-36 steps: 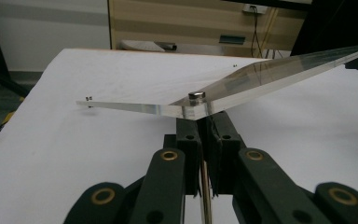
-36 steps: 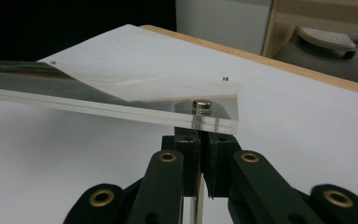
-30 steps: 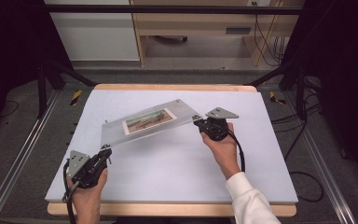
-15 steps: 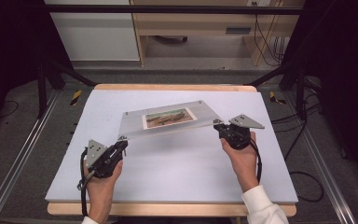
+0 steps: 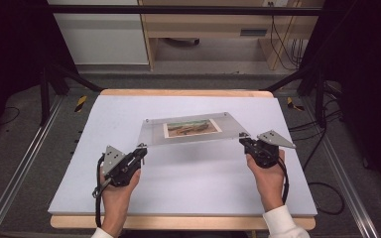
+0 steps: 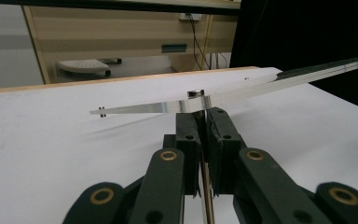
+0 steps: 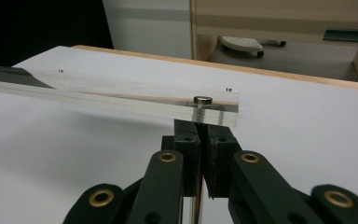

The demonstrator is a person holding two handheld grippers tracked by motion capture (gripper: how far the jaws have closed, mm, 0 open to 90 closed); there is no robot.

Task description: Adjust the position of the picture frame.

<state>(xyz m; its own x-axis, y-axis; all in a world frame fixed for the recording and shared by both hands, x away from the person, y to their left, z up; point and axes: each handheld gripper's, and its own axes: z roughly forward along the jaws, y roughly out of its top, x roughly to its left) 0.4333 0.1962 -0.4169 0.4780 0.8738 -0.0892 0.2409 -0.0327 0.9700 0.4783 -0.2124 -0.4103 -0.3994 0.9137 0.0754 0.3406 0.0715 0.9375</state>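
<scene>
High view: person at the near edge of the desk (image 5: 188,193), one gripper in each hand, a clear plastic frame (image 5: 193,130) carried between them.

Left gripper (image 5: 140,151): sits over the near-left part of the desk, angled up and to the right. Its fingers are clenched on the near-left corner of the frame. Left gripper view confirms this: the two black fingers (image 6: 189,135) are pressed together with only a thin slit between them, the plate's edge clamped at their tips, a small metal stud (image 6: 195,93) on the plate just above the grip. From here the plate runs off to the right, seen edge-on, raised off the desk surface with a faint shadow under it.

Frame: a flat transparent panel with a small landscape picture (image 5: 192,127) mounted at its middle. It lies roughly level, over the centre of the desk, spanning the gap between the two grippers, its long side running left to right.

Right gripper (image 5: 243,142): over the near-right part of the desk, grey three-cornered plate (image 5: 276,139) on top. Its fingers are clenched on the near-right corner of the frame. Right gripper view: fingers (image 7: 218,140) pressed together under the panel's thick clear edge, a metal stud (image 7: 203,100) directly above them; the panel extends away to the left.

Beyond the desk: a wooden cabinet (image 5: 213,29) and floor cables.
</scene>
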